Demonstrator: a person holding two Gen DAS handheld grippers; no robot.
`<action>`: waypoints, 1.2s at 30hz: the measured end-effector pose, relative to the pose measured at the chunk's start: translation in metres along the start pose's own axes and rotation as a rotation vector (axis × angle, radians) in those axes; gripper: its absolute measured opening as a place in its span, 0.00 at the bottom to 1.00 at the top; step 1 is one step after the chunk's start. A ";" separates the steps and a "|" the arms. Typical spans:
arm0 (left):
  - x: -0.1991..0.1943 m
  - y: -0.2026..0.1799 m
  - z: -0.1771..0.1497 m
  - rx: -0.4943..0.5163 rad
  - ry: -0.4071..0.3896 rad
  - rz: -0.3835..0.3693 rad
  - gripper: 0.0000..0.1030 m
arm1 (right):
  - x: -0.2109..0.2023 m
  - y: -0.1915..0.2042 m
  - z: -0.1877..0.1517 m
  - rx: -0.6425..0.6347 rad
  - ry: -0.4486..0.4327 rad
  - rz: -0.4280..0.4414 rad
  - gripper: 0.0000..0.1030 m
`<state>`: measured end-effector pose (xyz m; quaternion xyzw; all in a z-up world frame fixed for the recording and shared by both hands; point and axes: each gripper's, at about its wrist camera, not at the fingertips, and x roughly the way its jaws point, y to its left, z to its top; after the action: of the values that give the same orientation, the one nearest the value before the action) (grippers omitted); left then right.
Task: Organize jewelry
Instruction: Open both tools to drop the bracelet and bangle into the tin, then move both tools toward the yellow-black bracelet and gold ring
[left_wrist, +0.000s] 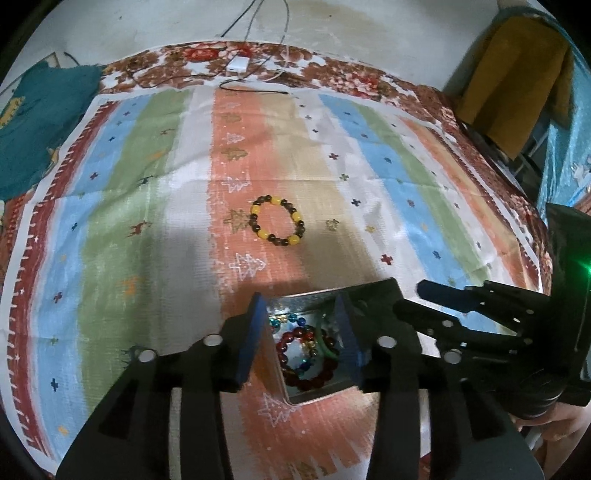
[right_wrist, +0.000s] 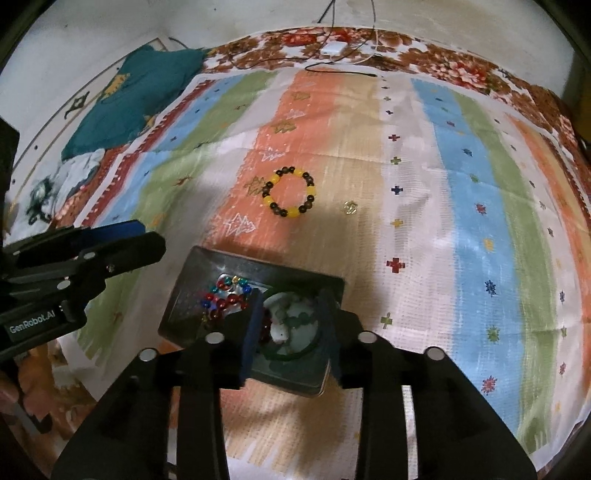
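Metal tray already held several pieces: red bead bracelet, mixed coloured beads, green bangle. One yellow-and-dark bead bracelet lay on the striped cloth well beyond the tray, untouched. Left gripper and right gripper both hovered over the tray, jaws apart, holding nothing. Judged nearly finished; that bracelet remained.

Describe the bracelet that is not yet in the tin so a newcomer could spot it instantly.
On the striped cloth, follow the central orange band beyond the metal tin. The yellow-and-dark beaded bracelet lies there alone in an open ring, the only one outside the tin, and the only one with yellow beads.
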<state>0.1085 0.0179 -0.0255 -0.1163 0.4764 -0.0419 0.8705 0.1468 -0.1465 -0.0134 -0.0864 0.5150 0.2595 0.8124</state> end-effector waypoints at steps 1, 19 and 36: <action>0.001 0.002 0.001 -0.006 0.000 0.005 0.46 | 0.000 -0.001 0.001 0.004 -0.002 0.000 0.39; 0.027 0.037 0.018 -0.148 -0.003 -0.022 0.75 | 0.014 -0.029 0.028 0.103 -0.020 -0.006 0.59; 0.063 0.040 0.039 -0.077 0.033 0.043 0.75 | 0.044 -0.045 0.047 0.099 -0.003 -0.079 0.59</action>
<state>0.1735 0.0517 -0.0666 -0.1386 0.4942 -0.0069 0.8582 0.2219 -0.1509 -0.0365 -0.0658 0.5220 0.2012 0.8262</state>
